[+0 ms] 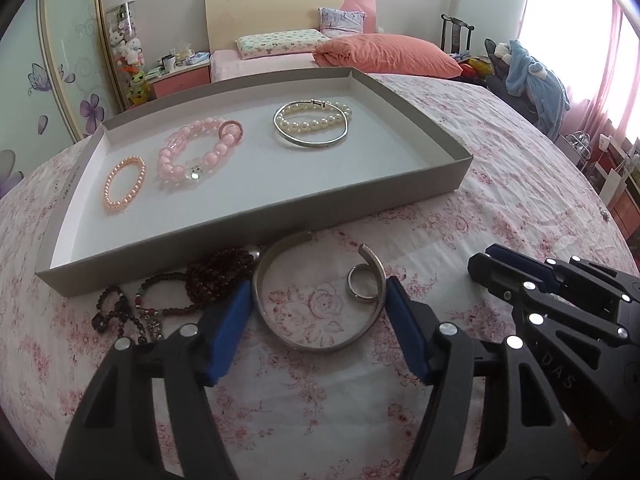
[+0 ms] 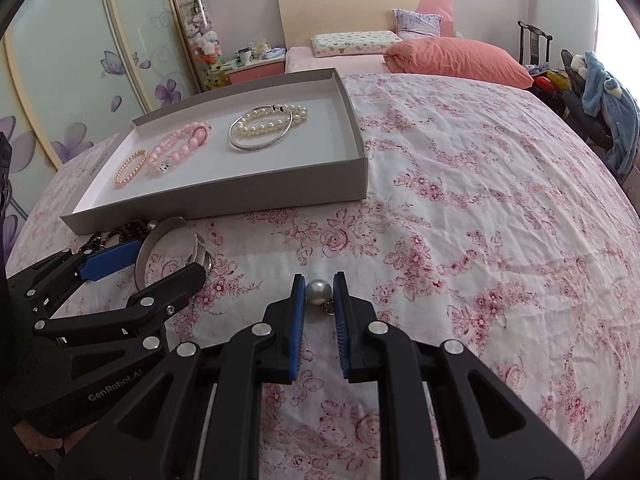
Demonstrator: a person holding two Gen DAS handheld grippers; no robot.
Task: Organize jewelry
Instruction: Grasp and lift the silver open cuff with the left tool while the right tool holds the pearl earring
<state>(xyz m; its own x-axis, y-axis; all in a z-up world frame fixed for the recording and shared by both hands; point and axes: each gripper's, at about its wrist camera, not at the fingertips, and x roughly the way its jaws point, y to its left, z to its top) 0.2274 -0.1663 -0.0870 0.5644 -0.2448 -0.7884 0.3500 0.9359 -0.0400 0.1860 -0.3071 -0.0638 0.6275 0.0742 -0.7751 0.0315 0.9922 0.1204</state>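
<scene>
From the left wrist camera, a shallow grey tray (image 1: 256,208) sits on the floral bedspread (image 1: 500,200) and holds five pieces: one peach bead bracelet (image 1: 124,184), one pink bead bracelet (image 1: 192,152) with a pink ring (image 1: 231,130) against it, and one pearl bracelet (image 1: 316,118) overlapped by a silver bangle (image 1: 312,142). In front of the tray lie one open silver cuff (image 1: 320,300), one small silver ring (image 1: 362,282) just inside its right arm, and a tangle of dark bead strands (image 1: 180,292). The left gripper (image 1: 318,304) straddles the cuff, its two blue pads (image 1: 230,320) at the cuff's outer sides; whether they press it I cannot tell. The right gripper (image 1: 516,270) lies to the right. From the right wrist camera, the right gripper (image 2: 319,290) is closed on one grey pearl pendant (image 2: 319,291), pinched between its pads just above the bedspread, well apart from the tray (image 2: 224,196) with its five pieces; the left gripper (image 2: 156,258) is at the cuff (image 2: 160,248).
</scene>
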